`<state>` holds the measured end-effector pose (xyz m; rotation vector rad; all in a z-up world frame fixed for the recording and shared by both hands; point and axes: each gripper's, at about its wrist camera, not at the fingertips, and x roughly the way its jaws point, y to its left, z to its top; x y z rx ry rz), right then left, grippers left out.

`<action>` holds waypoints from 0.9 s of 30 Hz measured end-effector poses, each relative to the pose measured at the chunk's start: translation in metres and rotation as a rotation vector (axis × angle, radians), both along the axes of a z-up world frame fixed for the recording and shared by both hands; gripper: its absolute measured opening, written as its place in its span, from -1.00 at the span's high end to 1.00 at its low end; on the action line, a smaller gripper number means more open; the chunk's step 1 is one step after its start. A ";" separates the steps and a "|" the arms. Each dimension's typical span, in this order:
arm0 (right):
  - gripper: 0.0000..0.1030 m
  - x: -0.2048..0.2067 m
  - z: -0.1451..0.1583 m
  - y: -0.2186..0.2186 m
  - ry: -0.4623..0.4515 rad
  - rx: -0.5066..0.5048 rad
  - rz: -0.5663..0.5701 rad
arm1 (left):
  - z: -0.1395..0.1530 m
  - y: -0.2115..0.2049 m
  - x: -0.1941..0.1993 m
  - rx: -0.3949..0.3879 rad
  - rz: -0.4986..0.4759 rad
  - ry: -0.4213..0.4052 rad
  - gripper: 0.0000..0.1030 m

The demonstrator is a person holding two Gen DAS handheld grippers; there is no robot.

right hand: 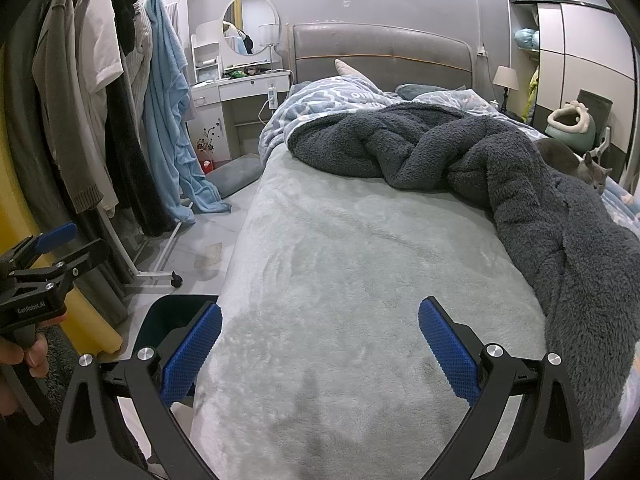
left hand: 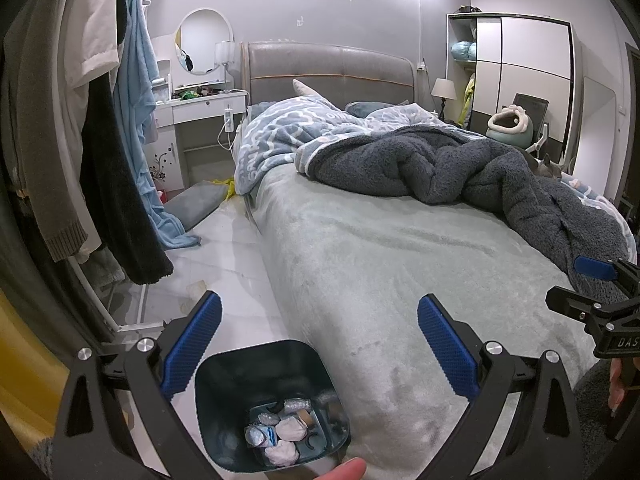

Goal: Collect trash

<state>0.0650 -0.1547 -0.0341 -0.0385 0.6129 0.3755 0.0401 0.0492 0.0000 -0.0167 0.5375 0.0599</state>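
Left tool (left hand: 319,338): jaws spread wide, holding nothing. Directly beneath it, the dark bin (left hand: 224,384) stands on the floor against the bed (left hand: 400,248), with crumpled wrappers (left hand: 280,428) at its bottom. Right tool (right hand: 320,340): equally wide, empty, over bare bedding. Ahead, no loose trash shows on the bed. Judgement: between pickups; next move requires locating another piece.

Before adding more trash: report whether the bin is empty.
Not empty: the dark bin holds crumpled white wrappers across its bottom, well below the rim.
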 end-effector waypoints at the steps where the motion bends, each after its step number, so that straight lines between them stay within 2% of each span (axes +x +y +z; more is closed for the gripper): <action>1: -0.93 0.000 0.000 0.000 0.000 0.000 0.000 | 0.000 0.000 0.000 0.000 0.000 -0.001 -0.94; 27: -0.93 0.000 0.000 0.000 0.000 -0.003 0.001 | -0.001 0.001 0.000 -0.002 0.000 0.003 -0.94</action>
